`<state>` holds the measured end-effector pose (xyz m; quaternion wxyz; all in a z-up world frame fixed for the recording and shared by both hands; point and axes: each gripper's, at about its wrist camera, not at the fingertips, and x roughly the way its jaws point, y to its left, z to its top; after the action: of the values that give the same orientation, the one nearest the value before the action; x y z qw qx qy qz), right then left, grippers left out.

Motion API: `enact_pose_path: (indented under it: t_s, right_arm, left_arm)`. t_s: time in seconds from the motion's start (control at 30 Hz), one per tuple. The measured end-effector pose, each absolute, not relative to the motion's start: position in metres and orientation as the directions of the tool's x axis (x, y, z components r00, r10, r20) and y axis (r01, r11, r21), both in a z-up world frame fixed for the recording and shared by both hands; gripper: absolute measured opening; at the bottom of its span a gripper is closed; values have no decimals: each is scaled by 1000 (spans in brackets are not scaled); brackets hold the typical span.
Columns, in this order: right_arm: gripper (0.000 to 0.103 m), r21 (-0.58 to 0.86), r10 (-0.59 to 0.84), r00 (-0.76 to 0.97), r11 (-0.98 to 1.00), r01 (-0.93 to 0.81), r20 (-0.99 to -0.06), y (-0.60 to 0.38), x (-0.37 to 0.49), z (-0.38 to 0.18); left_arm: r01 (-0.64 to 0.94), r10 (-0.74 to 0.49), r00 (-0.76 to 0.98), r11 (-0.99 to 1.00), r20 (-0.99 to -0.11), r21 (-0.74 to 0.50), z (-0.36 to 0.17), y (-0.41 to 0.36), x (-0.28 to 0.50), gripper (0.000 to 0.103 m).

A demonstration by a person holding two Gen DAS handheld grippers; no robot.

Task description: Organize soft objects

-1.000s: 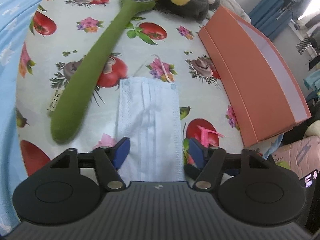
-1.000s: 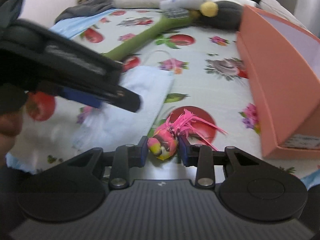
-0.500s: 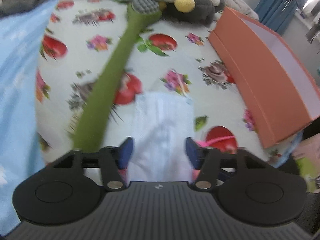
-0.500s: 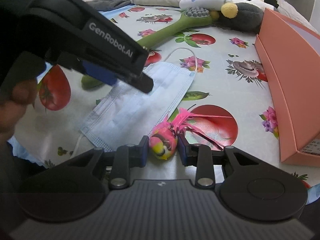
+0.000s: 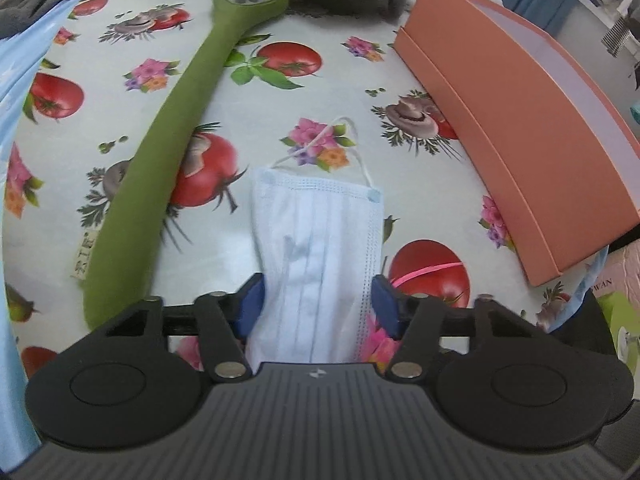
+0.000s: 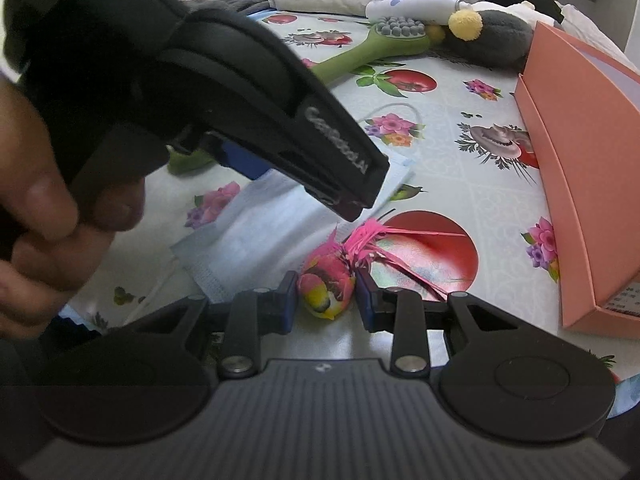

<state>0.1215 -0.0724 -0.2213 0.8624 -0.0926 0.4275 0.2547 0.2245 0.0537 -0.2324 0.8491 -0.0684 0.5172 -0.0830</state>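
Reading what looks like "GenRobot.AI", blurred, on my left gripper (image 6: 352, 196); its jaws stand apart around the face mask (image 5: 320, 256) on the fruit-print cloth (image 5: 280, 128). My right gripper (image 6: 326, 300) pinches the pink feathered toy (image 6: 326, 286). Orange box (image 5: 520, 128) at 2 o'clock.

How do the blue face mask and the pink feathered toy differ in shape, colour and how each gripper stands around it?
The face mask is flat, pleated and pale blue; the feathered toy is rounded, pink and yellow, with feathers trailing. The left gripper straddles the mask with fingers wide, while the right gripper brackets the toy closely. Both lie on the fruit-print cloth.
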Motion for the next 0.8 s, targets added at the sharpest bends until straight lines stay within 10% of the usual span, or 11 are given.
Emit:
enact_pose_path:
  t_s: [0.4, 0.8]
  right_arm:
    - [34, 87, 388, 500, 848, -523, -775, -74, 123, -222]
    - [34, 71, 349, 565, 888, -454, -748, -94, 121, -195]
  left_arm:
    - [91, -198, 447, 980, -872, -176, -233, 40, 225, 9]
    - [36, -197, 509, 978, -838, -208, -194, 54, 212, 5]
